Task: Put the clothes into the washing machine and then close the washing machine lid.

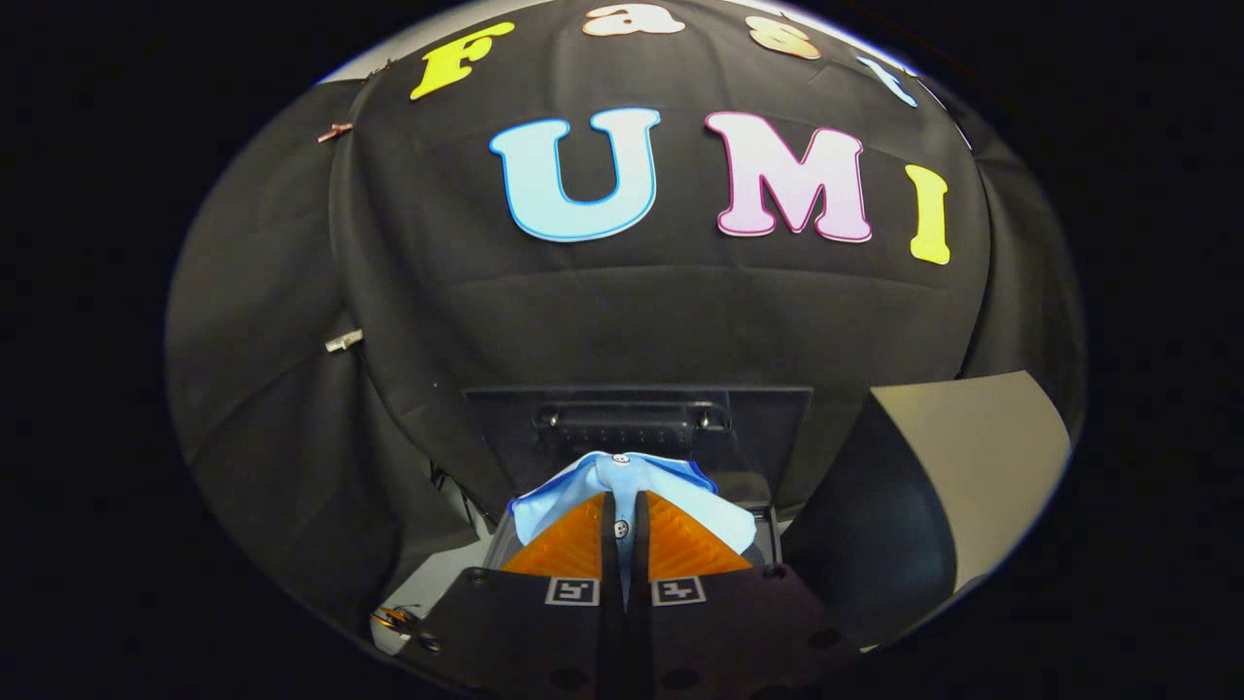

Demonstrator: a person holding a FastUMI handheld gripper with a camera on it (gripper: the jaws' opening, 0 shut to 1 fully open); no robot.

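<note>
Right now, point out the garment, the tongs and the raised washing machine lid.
light blue garment (622, 476): gripper view, on the collar fold just ahead of the fingertips.
tongs (623, 501): gripper view, midway between the tips, closed on the garment.
washing machine lid (768, 428): gripper view, on its dark panel, standing open beyond the garment.

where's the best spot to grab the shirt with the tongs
The buttoned front strip, from above. That is where the tongs are shut on the shirt now: the light blue cloth bunches into a thin fold there, slim enough to pinch, and the rest drapes down in front of the machine's raised dark lid.
</note>
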